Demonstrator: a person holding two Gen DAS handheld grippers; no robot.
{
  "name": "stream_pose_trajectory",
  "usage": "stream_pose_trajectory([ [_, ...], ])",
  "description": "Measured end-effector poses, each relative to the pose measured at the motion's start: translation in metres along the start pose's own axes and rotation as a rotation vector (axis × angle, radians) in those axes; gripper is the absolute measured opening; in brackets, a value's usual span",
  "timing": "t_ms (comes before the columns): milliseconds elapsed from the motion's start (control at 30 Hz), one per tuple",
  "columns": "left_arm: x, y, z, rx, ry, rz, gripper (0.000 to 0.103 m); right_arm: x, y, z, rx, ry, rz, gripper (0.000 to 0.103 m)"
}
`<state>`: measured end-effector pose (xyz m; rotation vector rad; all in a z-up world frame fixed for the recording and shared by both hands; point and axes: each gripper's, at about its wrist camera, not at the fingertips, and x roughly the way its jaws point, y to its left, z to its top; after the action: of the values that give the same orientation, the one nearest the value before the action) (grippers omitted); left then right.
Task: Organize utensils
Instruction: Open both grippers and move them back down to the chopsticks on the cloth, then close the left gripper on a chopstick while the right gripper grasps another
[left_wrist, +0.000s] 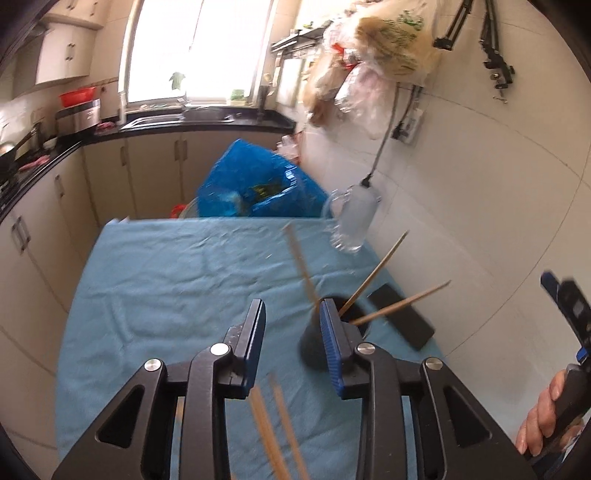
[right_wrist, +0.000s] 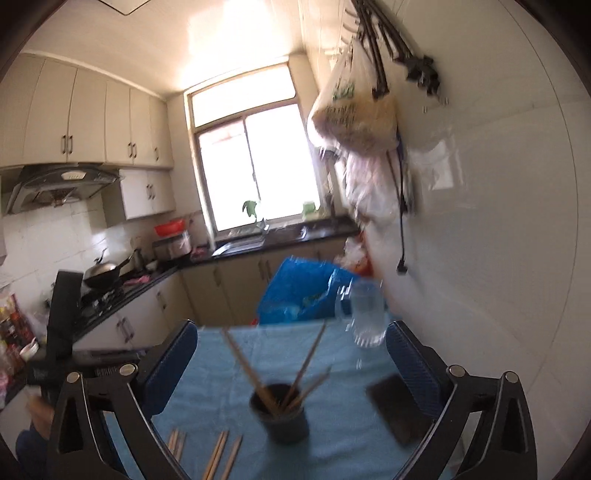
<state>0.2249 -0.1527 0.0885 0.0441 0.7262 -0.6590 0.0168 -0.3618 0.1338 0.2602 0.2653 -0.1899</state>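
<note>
A dark round cup (right_wrist: 279, 413) stands on the blue cloth (right_wrist: 332, 435) and holds several wooden chopsticks (right_wrist: 303, 365) leaning out. More loose chopsticks (right_wrist: 221, 454) lie on the cloth in front of it. In the left wrist view the cup (left_wrist: 314, 343) sits just behind my right-hand finger, with chopsticks (left_wrist: 373, 277) sticking up. My left gripper (left_wrist: 293, 343) is open and empty above the cloth, with loose chopsticks (left_wrist: 275, 435) below it. My right gripper (right_wrist: 291, 369) is open wide and empty, raised above the cup.
A clear glass mug (right_wrist: 364, 314) stands at the table's far right. A flat black block (right_wrist: 399, 410) lies right of the cup. A blue plastic bag (right_wrist: 303, 291) sits behind the table. Tiled wall on the right, kitchen counter (left_wrist: 192, 127) beyond.
</note>
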Motion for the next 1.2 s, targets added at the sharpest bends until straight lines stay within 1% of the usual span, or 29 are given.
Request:
stream_pose_trajectory([
  [67, -0.006, 0.015, -0.018, -0.02, 0.013, 0.025, 0.029, 0.001, -0.006, -0.015, 0.053, 0.097, 0.074, 0.103],
  [133, -0.009, 0.032, -0.036, -0.048, 0.033, 0.05, 0.03, 0.003, -0.015, -0.028, 0.136, 0.149, 0.116, 0.103],
  [200, -0.011, 0.048, -0.053, -0.083, 0.053, 0.07, 0.03, 0.006, -0.022, -0.039, 0.207, 0.177, 0.149, 0.094],
  [233, -0.011, 0.055, -0.06, -0.094, 0.061, 0.079, 0.03, 0.009, -0.022, -0.043, 0.215, 0.205, 0.162, 0.086],
  [267, -0.01, 0.063, -0.068, -0.101, 0.076, 0.095, 0.03, 0.013, -0.019, -0.046, 0.2, 0.235, 0.164, 0.076],
  [300, -0.009, 0.07, -0.076, -0.109, 0.087, 0.113, 0.03, 0.017, -0.012, -0.048, 0.163, 0.257, 0.15, 0.069],
  [333, -0.009, 0.078, -0.083, -0.119, 0.094, 0.13, 0.03, 0.02, -0.003, -0.052, 0.123, 0.272, 0.139, 0.056],
  [367, -0.009, 0.084, -0.089, -0.129, 0.1, 0.141, 0.03, 0.022, 0.003, -0.056, 0.099, 0.285, 0.133, 0.046],
  [400, -0.008, 0.091, -0.094, -0.142, 0.107, 0.149, 0.03, 0.028, 0.012, -0.06, 0.074, 0.309, 0.143, 0.041],
  [433, -0.008, 0.096, -0.099, -0.154, 0.113, 0.154, 0.03, 0.032, 0.018, -0.064, 0.061, 0.328, 0.147, 0.031],
  [467, -0.008, 0.102, -0.104, -0.166, 0.117, 0.159, 0.03, 0.039, 0.025, -0.069, 0.053, 0.35, 0.138, 0.028],
  [533, -0.009, 0.112, -0.112, -0.177, 0.119, 0.174, 0.03, 0.05, 0.03, -0.076, 0.074, 0.391, 0.185, 0.027],
  [567, -0.009, 0.114, -0.114, -0.18, 0.119, 0.18, 0.03, 0.06, 0.037, -0.081, 0.069, 0.434, 0.196, 0.027],
  [633, -0.011, 0.124, -0.12, -0.197, 0.121, 0.189, 0.03, 0.071, 0.047, -0.092, 0.037, 0.461, 0.172, 0.027],
  [667, -0.011, 0.127, -0.121, -0.206, 0.122, 0.186, 0.03, 0.078, 0.057, -0.097, -0.005, 0.484, 0.149, 0.029],
  [700, -0.01, 0.131, -0.122, -0.216, 0.127, 0.181, 0.031, 0.087, 0.064, -0.101, -0.041, 0.519, 0.136, 0.033],
  [733, -0.008, 0.134, -0.123, -0.223, 0.134, 0.178, 0.036, 0.094, 0.07, -0.105, -0.072, 0.557, 0.132, 0.043],
  [767, -0.006, 0.139, -0.125, -0.237, 0.15, 0.171, 0.04, 0.101, 0.079, -0.111, -0.089, 0.586, 0.133, 0.048],
  [833, -0.003, 0.146, -0.126, -0.267, 0.172, 0.149, 0.042, 0.112, 0.086, -0.117, -0.086, 0.618, 0.126, 0.054],
  [933, 0.004, 0.153, -0.13, -0.287, 0.225, 0.135, 0.042, 0.133, 0.094, -0.123, -0.043, 0.7, 0.18, 0.055],
  [1000, 0.007, 0.154, -0.133, -0.291, 0.24, 0.131, 0.043, 0.15, 0.098, -0.124, -0.025, 0.736, 0.157, 0.034],
  [1033, 0.008, 0.154, -0.135, -0.289, 0.245, 0.134, 0.043, 0.16, 0.101, -0.126, -0.019, 0.766, 0.156, 0.026],
  [1067, 0.009, 0.154, -0.136, -0.289, 0.246, 0.134, 0.045, 0.169, 0.104, -0.128, -0.01, 0.792, 0.172, 0.024],
  [1133, 0.008, 0.154, -0.138, -0.295, 0.246, 0.121, 0.05, 0.183, 0.11, -0.134, 0.008, 0.831, 0.174, 0.022],
  [1200, 0.01, 0.154, -0.14, -0.304, 0.255, 0.11, 0.05, 0.2, 0.118, -0.14, 0.019, 0.866, 0.185, 0.021],
])
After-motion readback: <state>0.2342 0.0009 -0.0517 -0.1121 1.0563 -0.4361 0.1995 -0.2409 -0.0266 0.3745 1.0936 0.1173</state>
